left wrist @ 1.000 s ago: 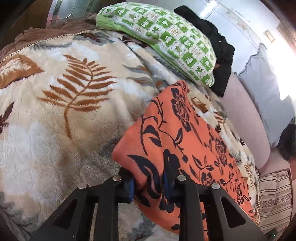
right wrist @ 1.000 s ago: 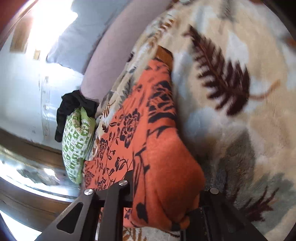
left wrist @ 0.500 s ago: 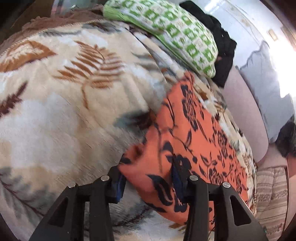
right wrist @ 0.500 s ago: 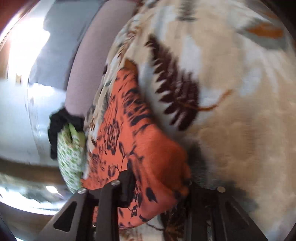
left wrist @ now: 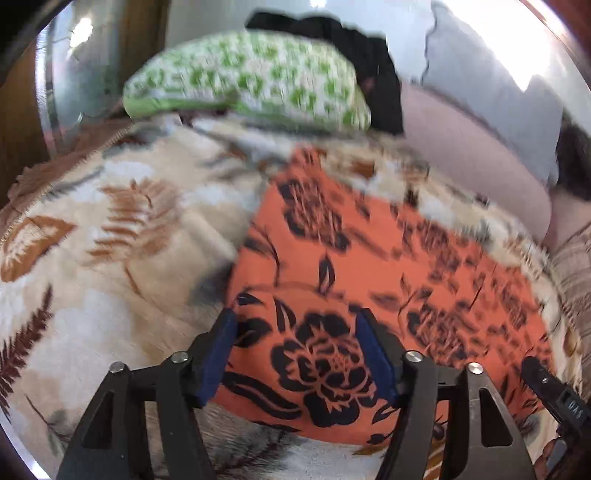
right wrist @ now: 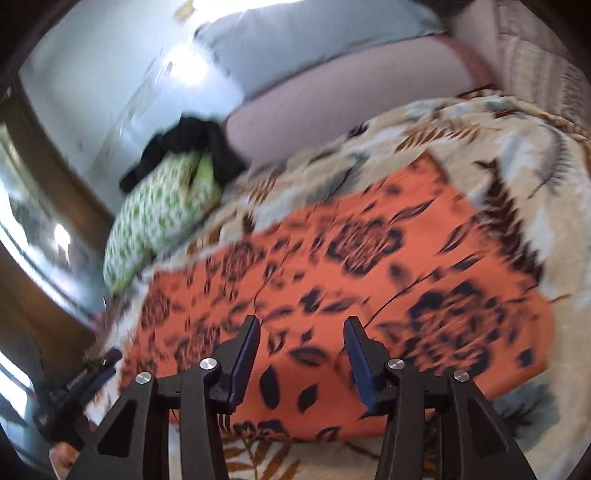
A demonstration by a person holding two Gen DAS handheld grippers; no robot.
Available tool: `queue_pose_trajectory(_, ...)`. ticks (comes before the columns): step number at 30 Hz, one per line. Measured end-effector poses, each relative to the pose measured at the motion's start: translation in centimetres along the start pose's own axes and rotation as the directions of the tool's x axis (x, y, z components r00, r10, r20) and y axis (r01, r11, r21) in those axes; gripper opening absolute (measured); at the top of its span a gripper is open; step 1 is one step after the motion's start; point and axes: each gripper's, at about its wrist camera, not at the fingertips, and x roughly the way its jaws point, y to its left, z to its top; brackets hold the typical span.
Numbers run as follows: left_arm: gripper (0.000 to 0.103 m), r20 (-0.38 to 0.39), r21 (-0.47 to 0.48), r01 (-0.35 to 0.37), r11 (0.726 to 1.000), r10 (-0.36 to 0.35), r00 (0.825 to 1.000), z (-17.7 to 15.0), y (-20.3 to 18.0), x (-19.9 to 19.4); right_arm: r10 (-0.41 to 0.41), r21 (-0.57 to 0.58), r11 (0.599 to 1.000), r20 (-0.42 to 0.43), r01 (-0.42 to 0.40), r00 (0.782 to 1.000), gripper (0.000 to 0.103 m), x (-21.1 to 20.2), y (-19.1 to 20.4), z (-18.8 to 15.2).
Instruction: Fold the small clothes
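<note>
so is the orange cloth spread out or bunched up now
Spread out: the orange floral cloth lies flat on the leaf-print blanket, both tools open above it.

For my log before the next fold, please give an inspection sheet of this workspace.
Surface: leaf-print blanket over a bed.
Job's things: orange floral cloth lying flat on the blanket.
Clutter: green-white pillow, black garment behind it.
Grippers: left gripper and right gripper both over the cloth's near edge, jaws apart, holding nothing.
Cables: nothing seen.
Surroundings: pink bolster, grey pillow, pale wall; both views blurred.
</note>
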Motion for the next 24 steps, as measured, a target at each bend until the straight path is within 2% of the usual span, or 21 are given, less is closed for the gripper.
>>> queue_pose_trajectory(1,0.072,-0.038,0.013,-0.029,0.999,0.030,0.999,-0.1,-0.1,1.1,-0.020,-0.018,1.000,-0.064,0.019,0.998,0.050,1.5,0.1,-0.6)
queue_pose_trajectory(2,0.078,-0.040,0.024,-0.054,0.998,0.055,0.998,-0.1,0.0,1.7,-0.051,-0.040,0.998,-0.121,0.047,0.991,0.051,2.7,0.0,-1.5)
queue_pose_trajectory(3,0.081,-0.034,0.015,-0.063,0.998,0.064,0.997,0.0,0.2,1.8,-0.071,-0.084,0.994,-0.102,0.062,0.992,0.050,2.8,0.3,-1.9)
queue_pose_trajectory(5,0.081,-0.058,-0.061,-0.035,0.997,0.032,0.998,0.6,1.4,1.6,-0.094,-0.137,0.987,-0.094,0.081,0.991,0.051,2.3,0.9,-2.2)
queue_pose_trajectory(7,0.081,-0.033,-0.127,-0.018,0.992,0.013,0.999,0.7,2.5,0.7,-0.087,-0.114,0.991,-0.094,0.076,0.992,0.051,2.0,0.5,-2.3)
queue_pose_trajectory(9,0.081,0.012,-0.146,-0.007,0.989,0.008,1.000,0.8,2.7,-0.3,-0.049,-0.089,0.995,-0.055,0.044,0.997,0.051,1.2,0.5,-2.0)
queue_pose_trajectory(12,0.081,0.053,-0.088,-0.004,0.996,0.009,0.999,0.7,1.4,-1.2,-0.006,-0.130,0.991,0.056,0.013,0.998,0.051,-0.9,1.9,-1.2)
queue_pose_trajectory(14,0.084,0.029,-0.002,-0.027,1.000,0.027,0.999,0.4,-0.2,-0.4,-0.010,-0.158,0.987,0.083,0.023,0.997,0.051,-0.9,2.6,-1.2)
queue_pose_trajectory(16,0.089,-0.048,0.066,-0.045,0.997,0.048,0.998,0.1,-1.5,1.7,-0.038,-0.146,0.988,0.033,0.042,0.999,0.051,0.8,2.6,-1.0)
queue_pose_trajectory(18,0.095,-0.035,0.113,-0.111,0.987,0.116,0.993,-0.2,-2.3,2.3,-0.061,-0.112,0.992,-0.093,0.050,0.994,0.051,3.4,1.7,-1.3)
queue_pose_trajectory(21,0.095,-0.054,0.066,-0.104,0.992,0.108,0.993,0.5,-1.9,1.8,-0.054,-0.128,0.991,-0.083,0.044,0.995,0.051,2.8,1.7,-0.9)
queue_pose_trajectory(24,0.095,0.053,0.044,-0.100,0.994,0.098,0.994,1.5,-2.2,0.0,-0.021,-0.101,0.995,-0.024,0.018,0.999,0.051,1.7,1.2,0.0)
